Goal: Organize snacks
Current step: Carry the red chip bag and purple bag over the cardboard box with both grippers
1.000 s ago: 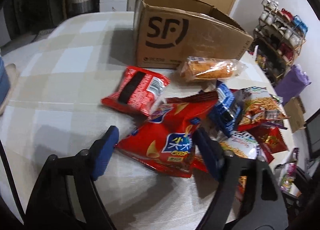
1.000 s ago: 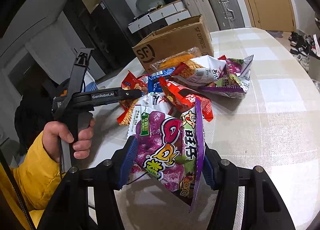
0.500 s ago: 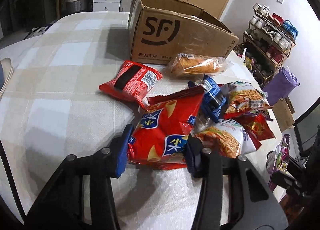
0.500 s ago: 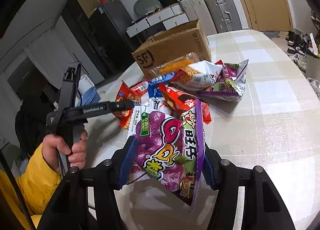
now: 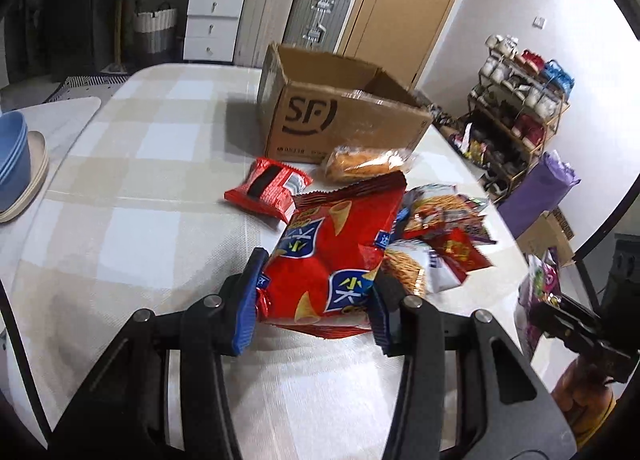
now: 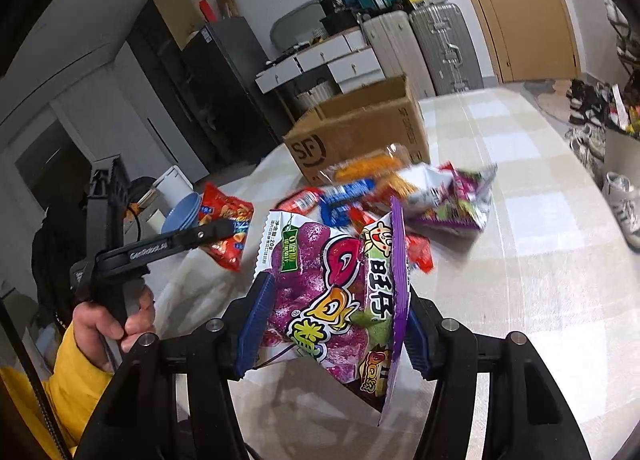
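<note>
My left gripper [image 5: 314, 300] is shut on a big red chip bag [image 5: 336, 256] and holds it lifted off the checked table [image 5: 132, 227]. My right gripper [image 6: 332, 324] is shut on a purple candy bag [image 6: 336, 296], held above the table. The same chip bag [image 6: 224, 227] and the left gripper [image 6: 216, 230] also show in the right wrist view. An open SF cardboard box [image 5: 340, 119] stands at the back of the table. A pile of snack bags [image 5: 436, 244] lies in front of it, with a small red pack [image 5: 268, 191] and a clear bread pack [image 5: 364, 163].
Blue bowls on a plate [image 5: 16, 171] stand at the table's left edge. A shoe rack [image 5: 520, 99] and a purple bag [image 5: 540, 187] stand past the right edge. Drawers and suitcases [image 5: 280, 11] line the far wall.
My left gripper has closed on the red chip bag and lifted it off the table. My right gripper has risen a little with the purple bag.
</note>
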The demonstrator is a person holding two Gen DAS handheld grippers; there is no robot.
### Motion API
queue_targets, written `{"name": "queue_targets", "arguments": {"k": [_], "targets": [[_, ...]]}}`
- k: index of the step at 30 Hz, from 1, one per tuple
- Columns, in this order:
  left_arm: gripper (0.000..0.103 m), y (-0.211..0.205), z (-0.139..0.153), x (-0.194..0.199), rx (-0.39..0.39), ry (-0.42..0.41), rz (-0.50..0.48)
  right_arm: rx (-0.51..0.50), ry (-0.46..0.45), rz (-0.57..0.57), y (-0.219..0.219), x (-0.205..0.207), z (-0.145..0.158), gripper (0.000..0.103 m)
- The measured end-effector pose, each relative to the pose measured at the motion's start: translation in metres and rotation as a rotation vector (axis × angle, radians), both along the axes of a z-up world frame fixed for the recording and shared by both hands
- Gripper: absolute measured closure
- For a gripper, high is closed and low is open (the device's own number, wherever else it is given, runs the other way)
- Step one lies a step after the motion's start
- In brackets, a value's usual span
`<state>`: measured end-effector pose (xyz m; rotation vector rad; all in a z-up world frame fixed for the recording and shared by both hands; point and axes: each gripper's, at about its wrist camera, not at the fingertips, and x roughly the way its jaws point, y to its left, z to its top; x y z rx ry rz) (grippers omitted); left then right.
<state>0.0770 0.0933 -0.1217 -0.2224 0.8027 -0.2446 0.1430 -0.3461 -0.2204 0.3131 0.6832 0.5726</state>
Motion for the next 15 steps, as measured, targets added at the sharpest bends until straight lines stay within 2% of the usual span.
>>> {"name": "queue_targets", "arguments": {"k": [7, 15], "targets": [[0.060, 0.007, 0.032, -0.040, -0.032, -0.067, -0.018, -0.014, -0.060, 0.013, 0.009, -0.005, 0.028, 0.043], [0.060, 0.001, 0.046, -0.072, -0.051, -0.087, -0.060, -0.015, -0.067, 0.019, 0.017, -0.013, 0.035, 0.043]]}}
